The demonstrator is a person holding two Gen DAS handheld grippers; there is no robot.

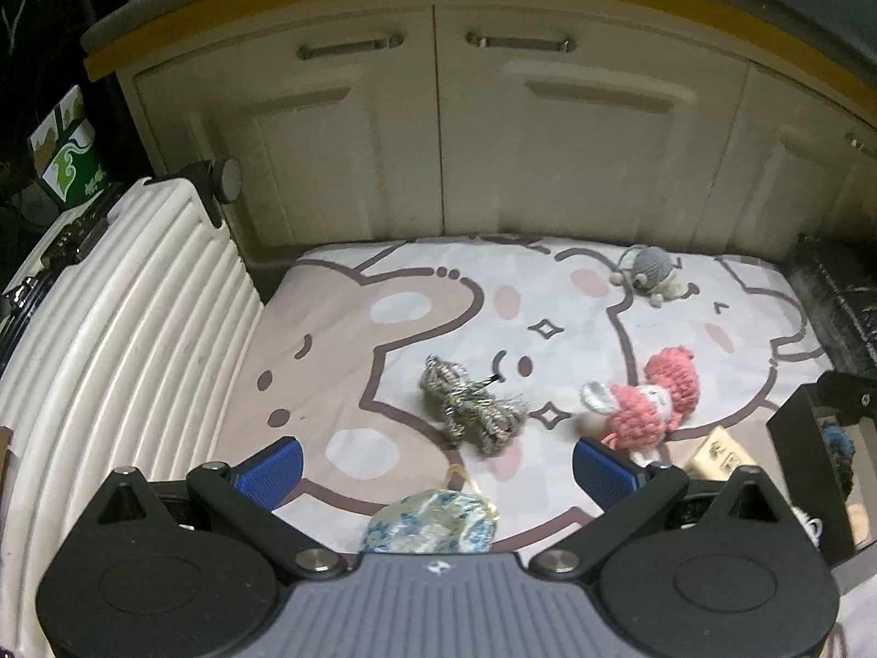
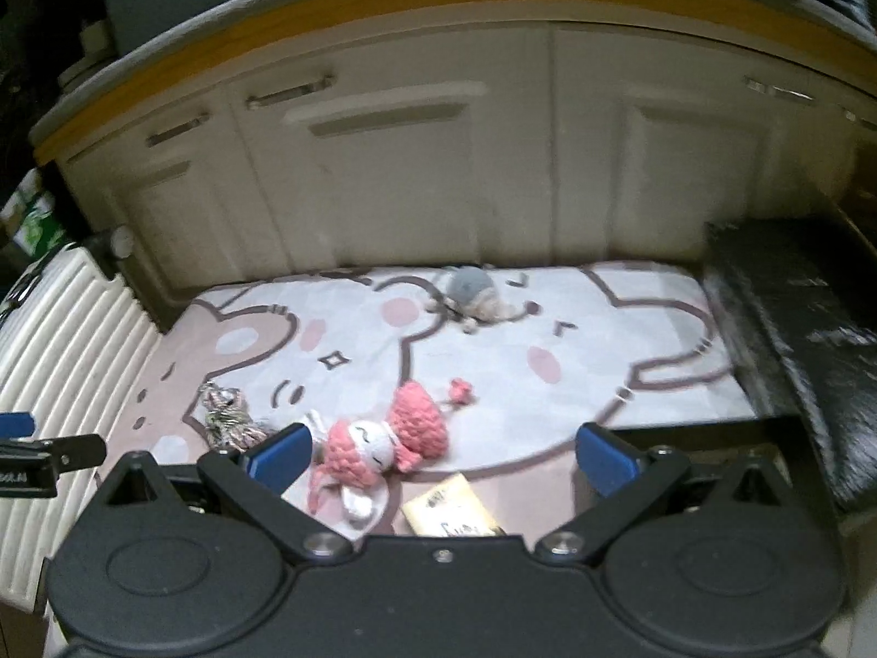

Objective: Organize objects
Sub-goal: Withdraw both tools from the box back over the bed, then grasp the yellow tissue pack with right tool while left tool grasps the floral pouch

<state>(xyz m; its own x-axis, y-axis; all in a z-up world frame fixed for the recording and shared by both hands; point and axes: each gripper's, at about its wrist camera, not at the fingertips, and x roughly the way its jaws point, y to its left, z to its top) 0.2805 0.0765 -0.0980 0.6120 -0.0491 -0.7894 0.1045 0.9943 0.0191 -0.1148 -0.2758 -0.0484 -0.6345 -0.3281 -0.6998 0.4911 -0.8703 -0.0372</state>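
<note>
A blue-patterned pouch (image 1: 433, 523) is lying nearest, at the mat's (image 1: 340, 362) front edge, just under the left gripper (image 1: 438, 466), whose jaws are gaping wide and holding nothing. The right gripper (image 2: 441, 455) is likewise spread and empty above the pink crochet doll (image 2: 383, 441) and a small tan box (image 2: 452, 507). Closing carelessly risks snagging the doll's loose cords. A beaded bundle (image 1: 471, 406) is sitting mid-mat, a grey knitted toy (image 1: 649, 268) by the back edge, below cream cabinets (image 1: 438, 126).

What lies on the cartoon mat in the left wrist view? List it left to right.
Tangled beige-and-grey cord bundle → pink crocheted doll with white face → small tan cardboard box. The grey knitted toy sits farther back, level with the doll.
</note>
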